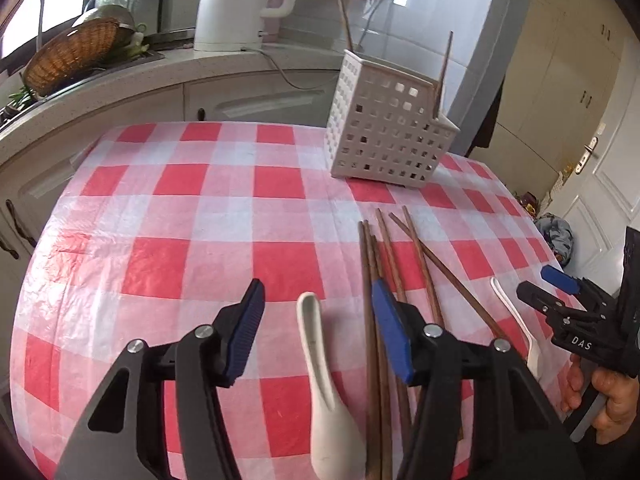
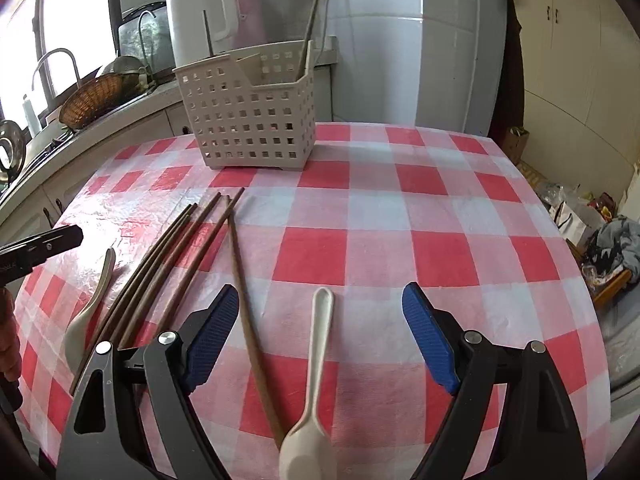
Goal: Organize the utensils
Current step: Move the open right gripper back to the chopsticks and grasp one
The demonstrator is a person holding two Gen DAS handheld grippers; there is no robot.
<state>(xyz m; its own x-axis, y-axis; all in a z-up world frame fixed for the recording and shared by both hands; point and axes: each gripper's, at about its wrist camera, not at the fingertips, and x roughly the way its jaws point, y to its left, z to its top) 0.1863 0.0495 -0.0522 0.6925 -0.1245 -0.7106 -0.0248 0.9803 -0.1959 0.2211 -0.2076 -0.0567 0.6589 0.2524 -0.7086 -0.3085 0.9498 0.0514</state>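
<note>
Left hand-held gripper (image 1: 316,334): jaws parted, empty, straddling white ceramic spoon (image 1: 320,384) on red-checked counter (image 1: 180,240). Brown wooden chopsticks (image 1: 378,320) just right of spoon, under right pad; risk of catching one in the pinch.

Right hand-held gripper (image 2: 320,340): wide, empty, over second white spoon (image 2: 312,380), chopstick beside.

White perforated plastic caddy (image 2: 252,120): far.
</note>
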